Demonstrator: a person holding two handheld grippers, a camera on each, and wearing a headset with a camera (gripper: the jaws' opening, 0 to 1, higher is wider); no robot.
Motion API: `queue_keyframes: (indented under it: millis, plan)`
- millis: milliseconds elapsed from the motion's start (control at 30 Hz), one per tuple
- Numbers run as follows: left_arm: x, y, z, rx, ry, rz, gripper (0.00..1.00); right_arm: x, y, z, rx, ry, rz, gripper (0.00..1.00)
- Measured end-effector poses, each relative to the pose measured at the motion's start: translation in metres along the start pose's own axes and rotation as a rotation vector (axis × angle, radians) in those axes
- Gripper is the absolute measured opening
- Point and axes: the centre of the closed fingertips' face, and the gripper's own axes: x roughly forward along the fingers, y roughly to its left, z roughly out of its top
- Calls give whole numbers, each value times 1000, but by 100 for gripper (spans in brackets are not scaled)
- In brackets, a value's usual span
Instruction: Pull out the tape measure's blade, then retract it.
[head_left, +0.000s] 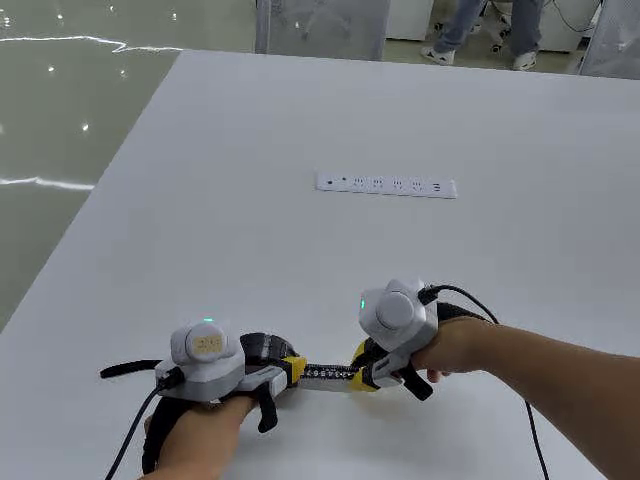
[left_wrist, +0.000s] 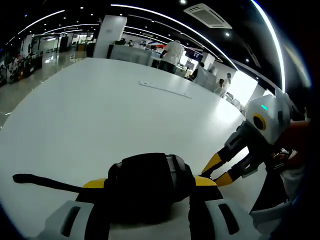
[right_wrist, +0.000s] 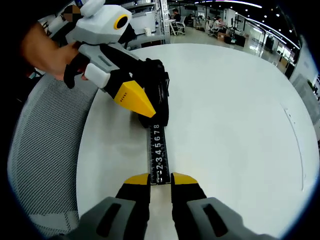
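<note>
Two hand-held grippers meet at the near tabletop (head_left: 400, 120). The left hand-held gripper (head_left: 287, 371) clamps the case (head_left: 262, 349). A short blade (right_wrist: 158, 149) runs rightward, and the right hand-held gripper (right_wrist: 160, 179) pinches its tip. The blade is probably thin, springy and slippery, so grip it squarely at its end.

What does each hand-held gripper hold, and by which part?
The left hand-held gripper clamps the tape measure's case; the right hand-held gripper pinches the blade at its tip.
</note>
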Motion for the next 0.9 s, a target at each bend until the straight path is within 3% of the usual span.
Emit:
queue_keyframes:
  millis: [900]
  plan:
    - [0,0,1,-19,-8,-1,60,16,2,27,-40,-33,7,15]
